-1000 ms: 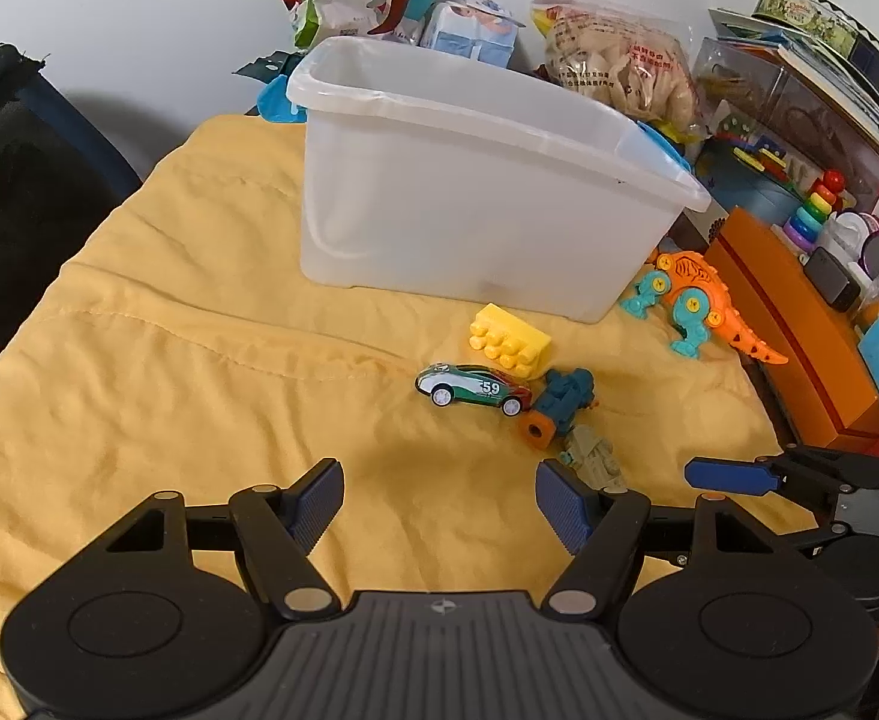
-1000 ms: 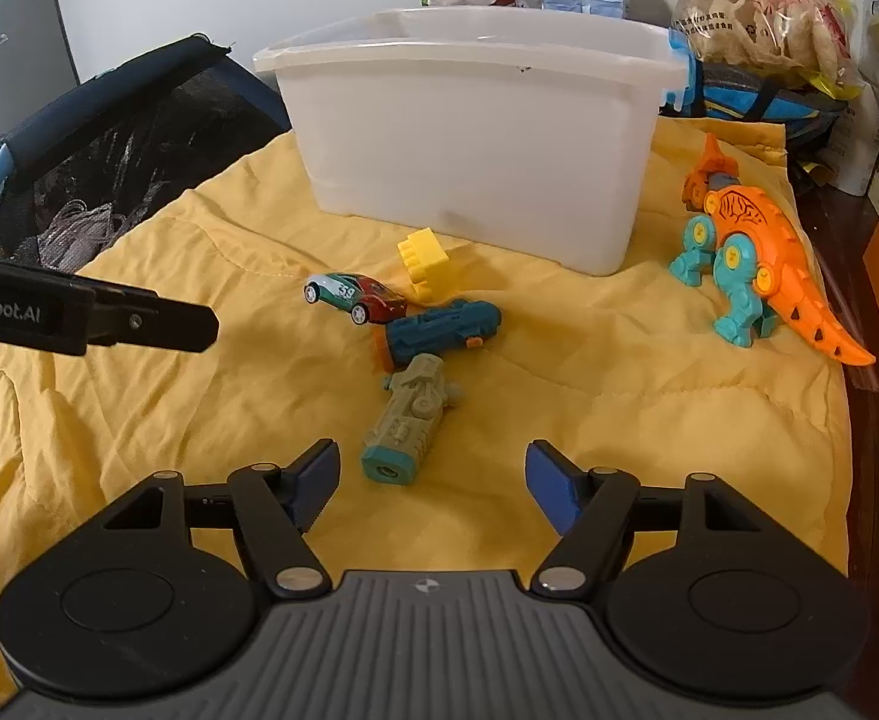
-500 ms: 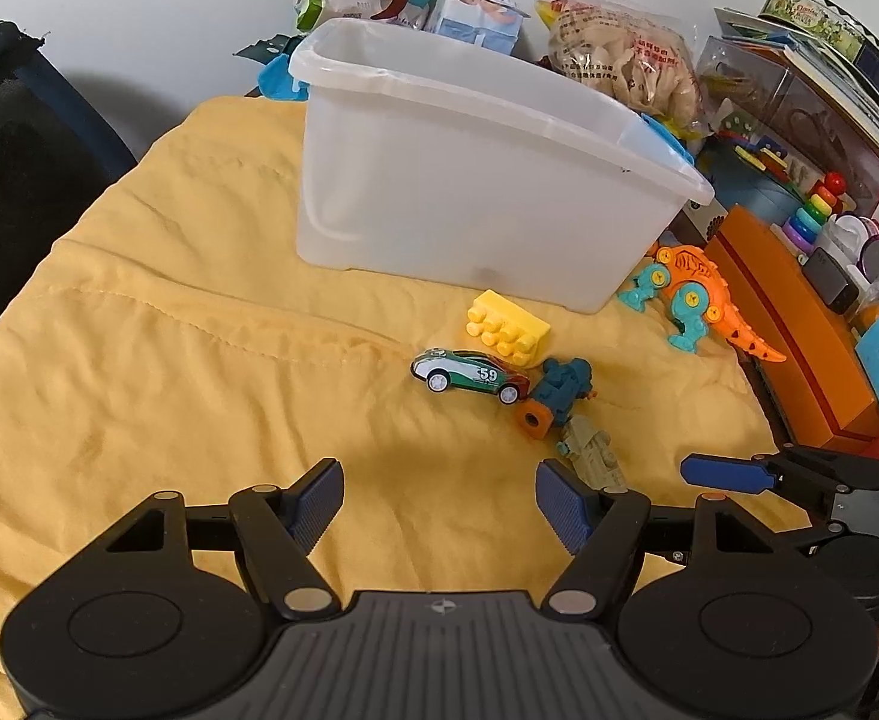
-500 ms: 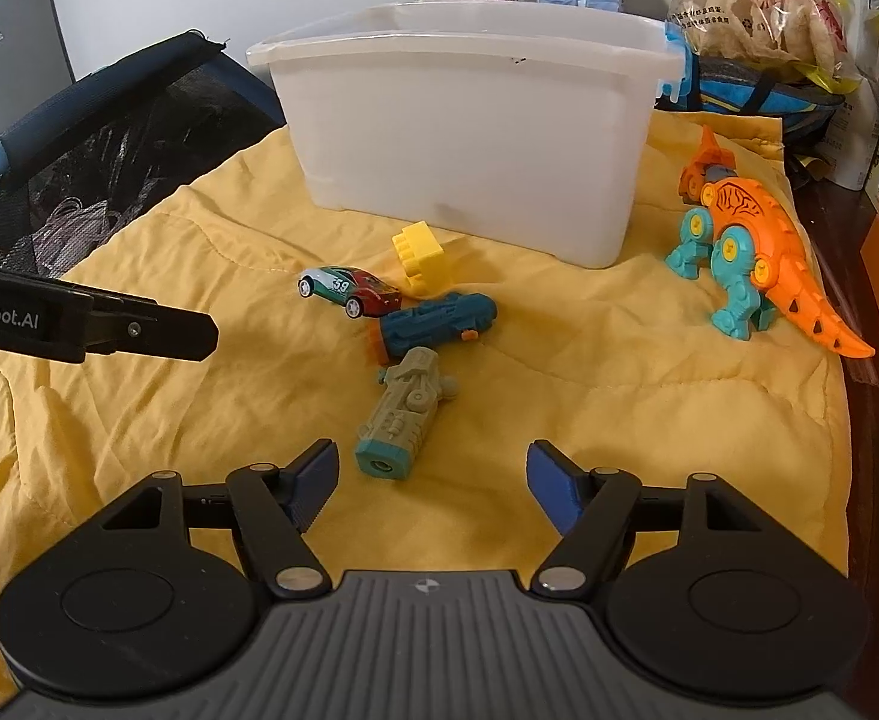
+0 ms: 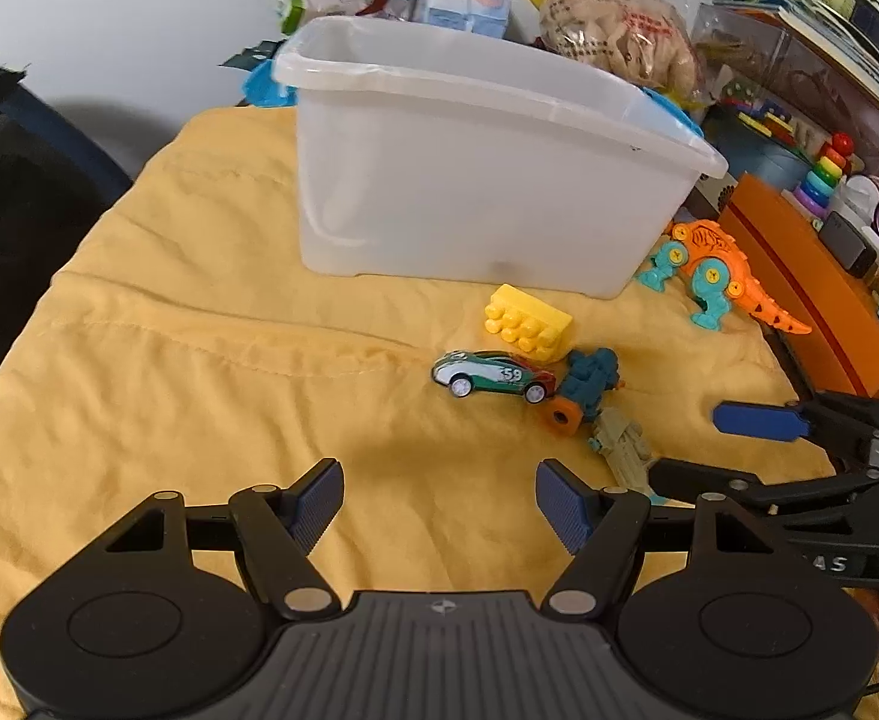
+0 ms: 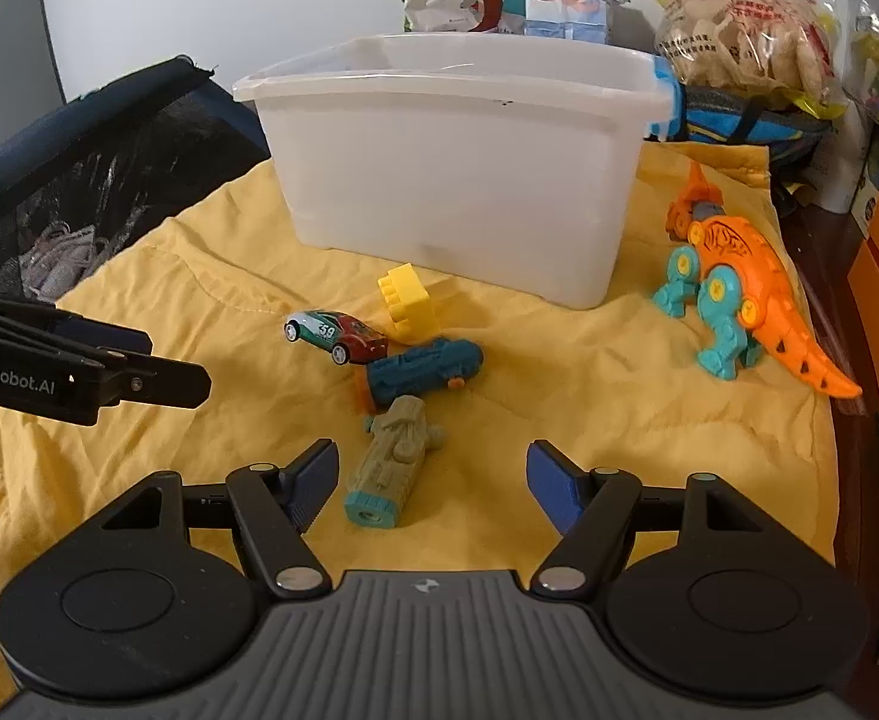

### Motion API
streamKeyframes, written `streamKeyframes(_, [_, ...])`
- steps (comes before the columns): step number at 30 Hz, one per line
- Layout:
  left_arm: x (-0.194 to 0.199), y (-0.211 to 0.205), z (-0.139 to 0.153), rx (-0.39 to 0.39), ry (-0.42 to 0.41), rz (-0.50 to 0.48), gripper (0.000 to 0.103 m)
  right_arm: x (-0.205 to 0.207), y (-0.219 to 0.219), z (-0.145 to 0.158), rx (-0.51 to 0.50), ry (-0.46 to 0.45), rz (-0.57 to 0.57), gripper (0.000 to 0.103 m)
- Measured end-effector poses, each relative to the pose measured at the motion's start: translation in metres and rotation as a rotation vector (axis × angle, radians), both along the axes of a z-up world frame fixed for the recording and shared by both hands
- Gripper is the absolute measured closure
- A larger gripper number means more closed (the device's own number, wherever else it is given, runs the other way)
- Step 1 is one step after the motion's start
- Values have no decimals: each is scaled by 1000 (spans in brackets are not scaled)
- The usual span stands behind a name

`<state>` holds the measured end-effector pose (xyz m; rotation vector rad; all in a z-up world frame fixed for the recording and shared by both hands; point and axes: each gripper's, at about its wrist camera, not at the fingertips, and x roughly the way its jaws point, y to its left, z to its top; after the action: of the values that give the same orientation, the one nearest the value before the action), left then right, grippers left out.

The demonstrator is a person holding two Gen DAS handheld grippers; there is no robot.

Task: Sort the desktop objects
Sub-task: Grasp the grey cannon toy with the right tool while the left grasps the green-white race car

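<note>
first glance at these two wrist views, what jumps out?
A big translucent white bin stands at the back of the yellow cloth. In front of it lies a cluster of toys: yellow brick, toy car, teal cannon, grey-green cannon. An orange dinosaur stands to the bin's right.

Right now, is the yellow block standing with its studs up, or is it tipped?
Tipped. The yellow block lies on the cloth with its studs facing sideways.

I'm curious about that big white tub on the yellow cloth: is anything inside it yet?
The white tub looks empty from above its rim in the right wrist view, but only a strip of the far inner wall shows. Its floor is hidden behind the cloudy front wall, so I cannot be sure.
</note>
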<state>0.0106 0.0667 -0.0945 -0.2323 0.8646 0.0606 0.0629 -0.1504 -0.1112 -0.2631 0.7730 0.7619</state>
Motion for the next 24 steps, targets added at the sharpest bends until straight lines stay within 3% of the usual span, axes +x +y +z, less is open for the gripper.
streamKeyframes(2, [8, -4, 0, 17, 1, -28, 29, 3, 6, 1, 6, -5, 5, 40])
streamKeyframes(5, [23, -9, 3, 61, -10, -93, 29, 6, 20, -2, -17, 9, 49, 41])
streamKeyframes(9, [49, -13, 4, 192, -36, -315, 29, 7, 25, -13, -35, 46, 49, 42])
streamKeyframes(11, [65, -10, 3, 212, -17, -421, 29, 9, 22, -19, -59, 51, 41, 59])
streamKeyframes(12, [75, -7, 2, 222, -6, -471, 29, 12, 18, -22, -53, 77, 48, 76])
streamKeyframes(16, [105, -4, 0, 249, 12, -614, 30, 9, 6, -20, -63, 71, 76, 76])
streamKeyframes(19, [113, -14, -9, 255, 56, -702, 45, 6, -5, -21, -53, 74, 73, 76])
streamKeyframes(21, [109, -20, -14, 241, 92, -714, 56, 4, -11, -22, -39, 76, 69, 76])
streamKeyframes(23, [90, -33, -19, 318, 70, -698, 57, 3, -14, -21, -36, 74, 64, 76])
streamKeyframes(24, [81, -37, -21, 320, 67, -658, 57, 3, -14, -20, -35, 72, 62, 76])
